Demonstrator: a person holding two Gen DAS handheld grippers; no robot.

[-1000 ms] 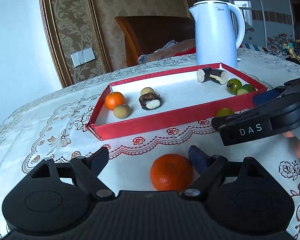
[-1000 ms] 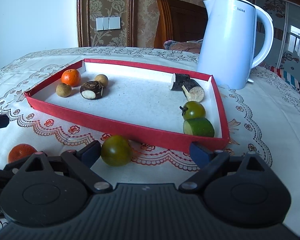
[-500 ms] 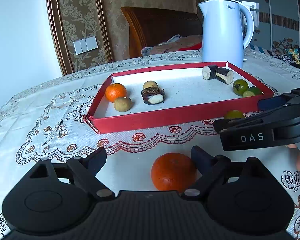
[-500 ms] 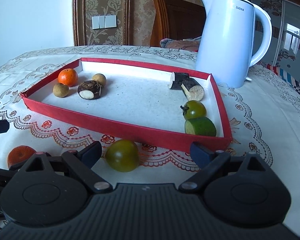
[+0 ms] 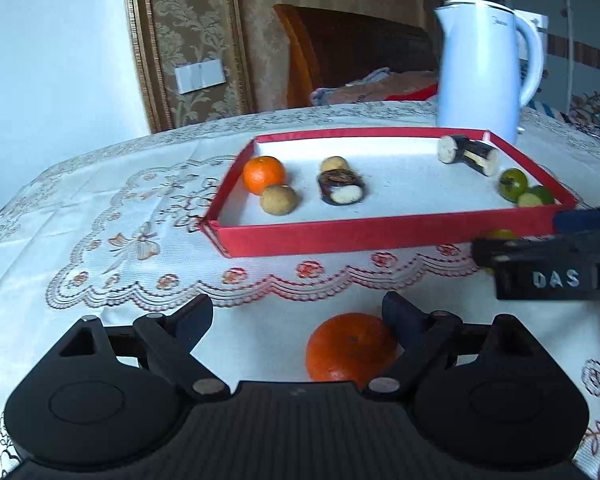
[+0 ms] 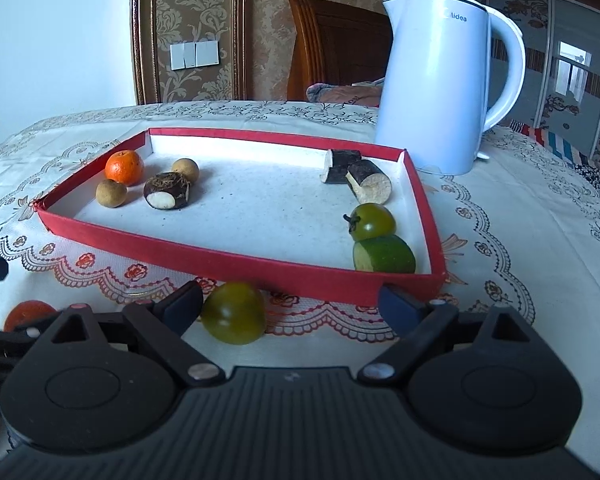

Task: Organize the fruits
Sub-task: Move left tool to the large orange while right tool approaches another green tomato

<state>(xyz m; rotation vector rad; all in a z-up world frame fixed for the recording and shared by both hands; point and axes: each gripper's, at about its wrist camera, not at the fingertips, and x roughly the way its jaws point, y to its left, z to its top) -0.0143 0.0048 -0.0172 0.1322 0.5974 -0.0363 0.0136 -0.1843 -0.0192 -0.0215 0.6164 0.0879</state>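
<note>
Here, tangerine (image 5: 351, 347) inside left gripper (image 5: 298, 316), untouched

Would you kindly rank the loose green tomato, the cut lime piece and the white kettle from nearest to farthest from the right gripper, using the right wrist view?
1. Loose green tomato: on the tablecloth, by the left finger.
2. Cut lime piece: inside the red tray's near right corner.
3. White kettle: behind the tray, far right.
</note>
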